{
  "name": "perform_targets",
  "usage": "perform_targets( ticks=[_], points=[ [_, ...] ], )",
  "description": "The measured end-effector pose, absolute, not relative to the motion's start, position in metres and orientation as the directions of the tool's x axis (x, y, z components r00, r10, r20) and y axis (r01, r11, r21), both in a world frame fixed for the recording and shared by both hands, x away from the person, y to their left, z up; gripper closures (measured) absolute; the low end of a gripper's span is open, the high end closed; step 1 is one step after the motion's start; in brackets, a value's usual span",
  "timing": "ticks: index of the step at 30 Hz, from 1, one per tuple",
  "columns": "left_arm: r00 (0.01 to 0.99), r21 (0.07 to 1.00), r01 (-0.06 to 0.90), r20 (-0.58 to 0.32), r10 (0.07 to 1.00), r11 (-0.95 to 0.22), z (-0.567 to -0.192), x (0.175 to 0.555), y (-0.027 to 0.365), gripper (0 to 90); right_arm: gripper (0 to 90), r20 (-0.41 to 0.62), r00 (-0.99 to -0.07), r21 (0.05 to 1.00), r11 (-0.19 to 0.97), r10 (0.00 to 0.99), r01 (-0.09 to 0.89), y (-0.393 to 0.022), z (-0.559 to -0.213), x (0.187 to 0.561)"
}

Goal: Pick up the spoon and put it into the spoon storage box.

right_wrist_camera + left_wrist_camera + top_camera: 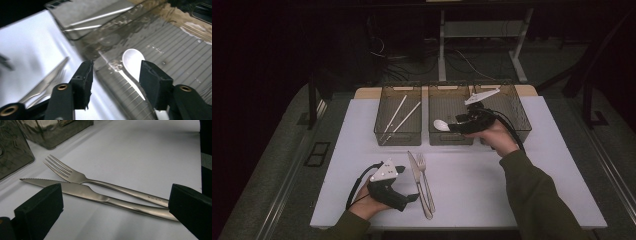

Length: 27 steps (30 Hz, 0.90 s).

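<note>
1. In the high view, the right tool (451, 126), black with a grey plate on top, sits right of centre over the middle of three smoky, see-through plastic bins (450, 114). Its jaw tips merge with the dark bin wall and are hard to make out.
2. In the right gripper view the jaws stand part open, with nothing pressed between them. The white plastic spoon (133, 66) lies beyond them on the ribbed bin floor; its handle end is cut off by the right-hand jaw.
3. The left tool (409, 198), at lower left of the high view, rests on the white matte surface (532, 175). Its jaws stand wide apart.
4. Just beside it lie a polished steel knife with a serrated blade (87, 193) and a polished steel fork (82, 177), side by side. Both handle ends are hidden behind the right-hand jaw.
5. The left bin (397, 116) holds two thin white sticks (399, 117); their material is unclear.
6. The room beyond the surface is dark.
</note>
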<state>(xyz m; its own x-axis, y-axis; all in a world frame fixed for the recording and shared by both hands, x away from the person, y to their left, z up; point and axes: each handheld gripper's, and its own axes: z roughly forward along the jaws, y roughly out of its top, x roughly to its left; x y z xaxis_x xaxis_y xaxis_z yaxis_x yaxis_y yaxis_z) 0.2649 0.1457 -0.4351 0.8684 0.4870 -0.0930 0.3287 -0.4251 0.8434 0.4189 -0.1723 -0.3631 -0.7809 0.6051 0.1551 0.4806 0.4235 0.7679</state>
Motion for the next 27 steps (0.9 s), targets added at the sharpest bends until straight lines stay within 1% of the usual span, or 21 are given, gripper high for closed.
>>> perform_targets(
  ticks=[5, 10, 16, 21, 27],
  points=[
    [0.868, 0.84, 0.329, -0.09, 0.487, -0.431, -0.435, 0.265, 0.146, 0.0, 38.2, 0.127, -0.782, 0.778, 0.427, 0.611, 0.46, -0.186, -0.357, 0.397],
    [0.868, 0.84, 0.329, -0.089, 0.488, -0.432, -0.435, 0.265, 0.145, 0.0, 36.0, 0.13, -0.773, 0.785, 0.412, 0.621, 0.463, -0.202, -0.359, 0.379],
    [0.869, 0.839, 0.33, -0.09, 0.487, -0.433, -0.435, 0.265, 0.145, 0.0, 32.6, 0.126, -0.756, 0.795, 0.391, 0.643, 0.464, -0.224, -0.371, 0.355],
    [0.869, 0.84, 0.326, -0.085, 0.487, -0.435, -0.434, 0.264, 0.145, 0.0, 29.9, 0.131, -0.732, 0.792, 0.373, 0.669, 0.483, -0.239, -0.382, 0.34],
    [0.87, 0.84, 0.324, -0.083, 0.486, -0.436, -0.434, 0.263, 0.146, 0.0, 28.5, 0.13, -0.727, 0.812, 0.349, 0.674, 0.469, -0.256, -0.391, 0.318]
  ],
)
